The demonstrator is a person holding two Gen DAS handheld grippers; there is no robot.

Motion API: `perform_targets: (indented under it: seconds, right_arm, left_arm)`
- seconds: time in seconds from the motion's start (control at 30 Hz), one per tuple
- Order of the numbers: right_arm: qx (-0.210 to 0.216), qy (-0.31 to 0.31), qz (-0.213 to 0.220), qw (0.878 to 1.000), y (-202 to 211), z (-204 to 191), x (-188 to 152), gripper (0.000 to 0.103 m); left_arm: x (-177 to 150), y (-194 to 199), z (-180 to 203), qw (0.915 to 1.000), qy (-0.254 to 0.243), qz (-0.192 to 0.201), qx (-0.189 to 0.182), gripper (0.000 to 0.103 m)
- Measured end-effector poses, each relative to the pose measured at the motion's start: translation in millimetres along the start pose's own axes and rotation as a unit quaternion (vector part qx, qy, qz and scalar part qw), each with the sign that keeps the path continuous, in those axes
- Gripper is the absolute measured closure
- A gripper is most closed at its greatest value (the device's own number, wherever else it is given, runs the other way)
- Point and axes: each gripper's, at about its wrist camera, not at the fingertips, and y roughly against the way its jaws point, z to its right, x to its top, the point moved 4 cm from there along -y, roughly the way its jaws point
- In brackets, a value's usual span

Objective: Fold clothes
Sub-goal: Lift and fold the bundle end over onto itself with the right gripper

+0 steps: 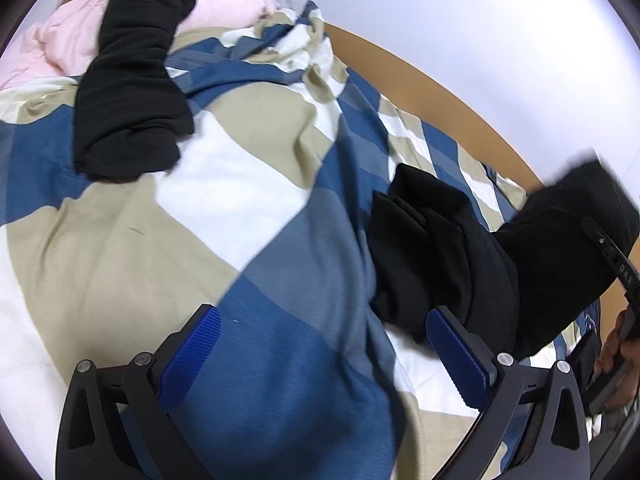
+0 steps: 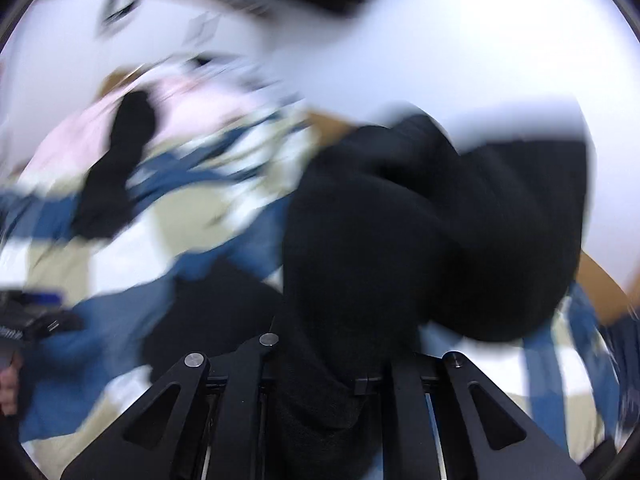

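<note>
**Two claws over a bed, one black garment lifted**

Count: two black garments. One (image 1: 132, 76) lies long and bunched at the far side of the checked sheet (image 1: 256, 208), its upper end on a pink blanket (image 1: 72, 36). The other (image 1: 480, 264) is raised off the sheet at the near right.

Left claw (image 1: 324, 356): blue pads (image 1: 192, 360) spread wide, nothing between them, hovering over a blue check.

Right claw (image 2: 320, 364): fingers pressed together, pinching the second garment (image 2: 420, 232), which bulges up and hides the fingertips.

Hard to read: the right wrist view is heavily motion-blurred. A hand (image 1: 616, 344) is cut off at the right edge of the left wrist view.

Edges: a brown bed frame (image 1: 420, 76) borders the sheet on the right, a pale wall (image 1: 480, 20) beyond. Open sheet lies between the two garments.
</note>
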Motion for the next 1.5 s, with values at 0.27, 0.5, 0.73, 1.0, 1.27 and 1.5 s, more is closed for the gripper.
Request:
perform_targets:
  seconds: [0.27, 0.5, 0.73, 1.0, 1.27, 1.5]
  right_arm:
    - [0.012, 0.072, -0.088, 0.994, -70, -78, -58, 0.083]
    - [0.086, 0.066, -0.078, 0.991, -18, -53, -57, 0.02]
    - [0.095, -0.077, 0.056, 0.991, 51, 23, -64, 0.004]
    - [0.057, -0.296, -0.059, 0.952, -23, 85, -129, 0.002]
    - [0.161, -0.419, 0.017, 0.893, -14, 106, -176, 0.0]
    - [0.205, -0.445, 0.045, 0.871, -6, 113, -177, 0.0]
  left_arm:
    - [-2, 6, -11, 0.9998, 0.022, 0.002, 0.001, 0.0]
    - [2, 1, -1, 0.9995, 0.027, -0.002, -0.014, 0.0]
    - [-1, -2, 5, 0.9998, 0.019, -0.003, -0.01, 0.0]
    - [-23, -24, 5, 0.9988, -0.026, -0.023, 0.033, 0.0]
    - [-23, -33, 10, 0.9974, -0.045, -0.028, 0.049, 0.0]
    - [-8, -14, 39, 0.9949, -0.077, 0.014, 0.064, 0.0]
